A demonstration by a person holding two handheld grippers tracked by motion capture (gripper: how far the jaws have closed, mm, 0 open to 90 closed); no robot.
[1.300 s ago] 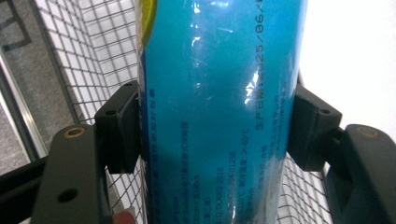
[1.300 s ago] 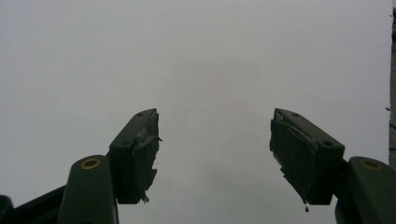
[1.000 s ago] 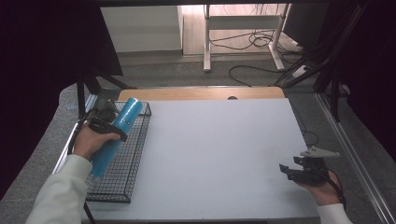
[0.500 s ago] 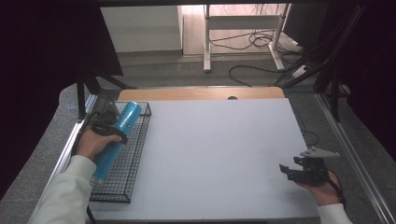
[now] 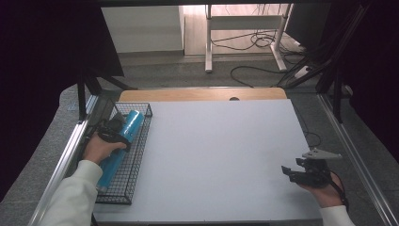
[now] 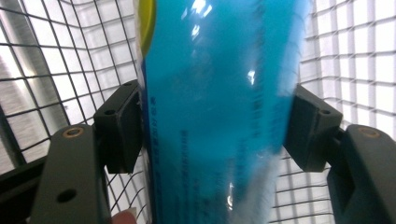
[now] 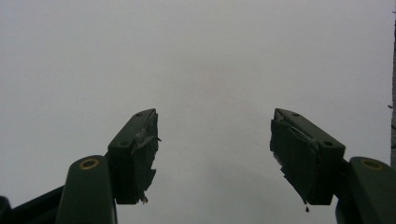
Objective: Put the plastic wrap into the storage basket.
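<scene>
Blue glossy tube (image 5: 118, 146) lies lengthwise in the wire basket (image 5: 134, 176).

A blue tube (image 6: 219, 112) with a yellow patch lies in a black wire-grid basket (image 5: 136, 155) on a white table (image 5: 221, 155).

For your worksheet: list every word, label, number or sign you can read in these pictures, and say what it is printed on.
Nothing can be read.
Blue tube: lines of small dark print run along its wrapper in the left gripper view, too blurred to read.
Wire basket, white table, both grippers: no print visible.
</scene>
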